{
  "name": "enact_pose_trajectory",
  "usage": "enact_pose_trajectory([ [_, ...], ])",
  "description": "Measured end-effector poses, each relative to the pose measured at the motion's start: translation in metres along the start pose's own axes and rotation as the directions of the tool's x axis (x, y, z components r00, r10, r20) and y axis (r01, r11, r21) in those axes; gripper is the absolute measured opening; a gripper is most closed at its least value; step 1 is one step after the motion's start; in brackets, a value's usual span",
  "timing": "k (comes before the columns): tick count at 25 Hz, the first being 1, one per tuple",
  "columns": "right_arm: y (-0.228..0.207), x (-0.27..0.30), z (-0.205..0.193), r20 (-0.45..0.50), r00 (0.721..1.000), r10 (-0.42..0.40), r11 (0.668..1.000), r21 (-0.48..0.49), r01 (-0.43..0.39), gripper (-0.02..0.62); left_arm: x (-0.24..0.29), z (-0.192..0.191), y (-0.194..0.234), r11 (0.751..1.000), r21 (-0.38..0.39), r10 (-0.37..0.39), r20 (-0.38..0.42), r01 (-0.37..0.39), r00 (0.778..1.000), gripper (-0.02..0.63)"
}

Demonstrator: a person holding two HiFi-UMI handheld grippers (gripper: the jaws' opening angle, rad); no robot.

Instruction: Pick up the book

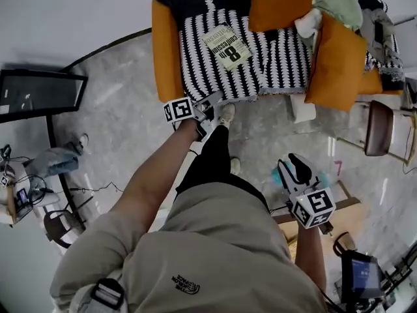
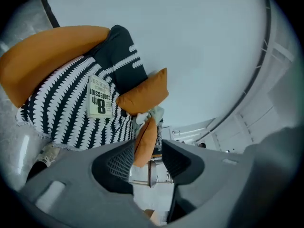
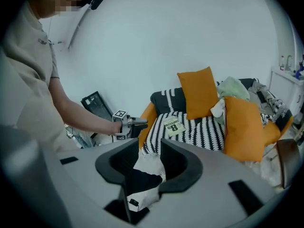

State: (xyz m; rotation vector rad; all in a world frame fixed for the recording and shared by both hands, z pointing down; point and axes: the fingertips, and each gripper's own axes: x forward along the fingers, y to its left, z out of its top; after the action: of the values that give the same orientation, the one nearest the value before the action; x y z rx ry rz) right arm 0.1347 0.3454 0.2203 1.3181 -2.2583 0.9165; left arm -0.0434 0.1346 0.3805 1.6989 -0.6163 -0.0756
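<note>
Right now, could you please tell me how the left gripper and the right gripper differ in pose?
The left gripper is stretched out to the sofa's front edge, near the book; the right gripper hangs back beside the person. The left gripper is rolled sideways; the right gripper sits level. Both are open and empty.

The book has a pale paper cover that looks matt, though it is too small to be sure. The black-and-white throw under it is woven cloth, the orange cushions to the right are soft matt fabric, and the near floor is glossy marbled stone. The left gripper is smooth matt grey plastic with ribbed pads.
</note>
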Motion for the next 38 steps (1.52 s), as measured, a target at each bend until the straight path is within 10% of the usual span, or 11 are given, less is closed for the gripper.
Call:
enact_pose_trajectory([
  [18,-0.047,0.155,0.021,-0.210,0.968,0.137,0.980,0.172,-0.101,0.149,0.140,0.097,0.222,0.988,-0.135,0.073,0.009,-0.071,0.997,0.242],
  [30,-0.068,0.177,0.004,-0.226,0.959,0.170,0.960,0.259,-0.110,0.149,0.172,0.089,0.275,0.975,-0.210,0.074,-0.004,-0.073,0.997,0.279],
  [38,-0.061,0.185,-0.008,-0.246,0.947,0.206,0.946,0.300,-0.127,0.149,0.192,0.094,0.263,0.962,-0.268,-0.059,0.008,0.059,0.998,0.279],
])
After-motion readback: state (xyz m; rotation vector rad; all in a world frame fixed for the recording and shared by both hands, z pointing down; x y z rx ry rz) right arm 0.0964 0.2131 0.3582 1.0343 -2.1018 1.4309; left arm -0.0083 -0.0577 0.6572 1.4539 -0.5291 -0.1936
